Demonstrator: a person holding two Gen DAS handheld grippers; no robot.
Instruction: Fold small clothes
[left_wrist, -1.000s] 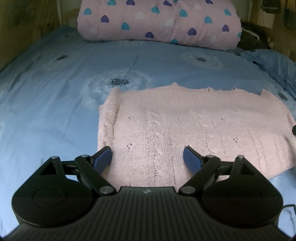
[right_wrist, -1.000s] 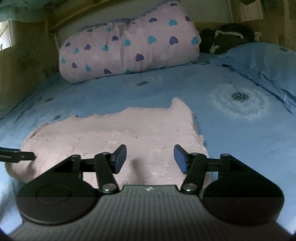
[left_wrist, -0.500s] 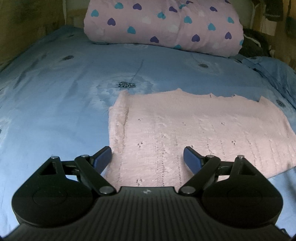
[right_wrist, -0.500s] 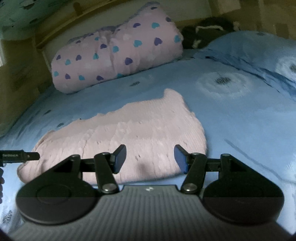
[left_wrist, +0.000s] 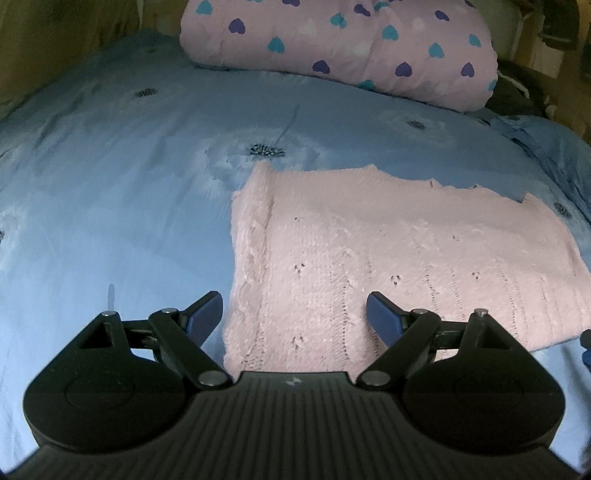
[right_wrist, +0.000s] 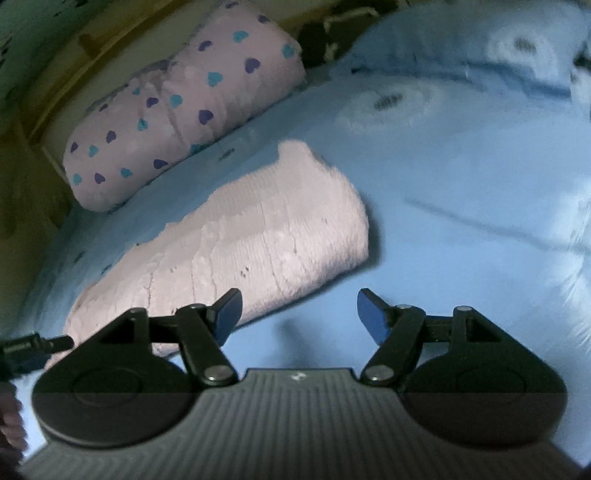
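Pink knitted sweater (left_wrist: 388, 258): folded flat on the blue bed (left_wrist: 110, 203), long axis left-right, bare sheet on every side. Left hand-held gripper (left_wrist: 294, 314): jaws apart over its near-left edge. Right hand-held gripper (right_wrist: 298, 314): apart, empty, beside its right end.

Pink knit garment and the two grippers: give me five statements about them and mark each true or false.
1. The pink knit garment lies flat on the blue bedsheet. True.
2. The left gripper is shut on the garment. False: its jaws stand open, with nothing between them.
3. The right gripper is open, and mostly bare sheet shows between its fingers. True.
4. The heart-print bundle sits on top of the garment. False: it lies farther back, apart from it, with blue sheet between.
5. The garment is green. False: it is pale pink.
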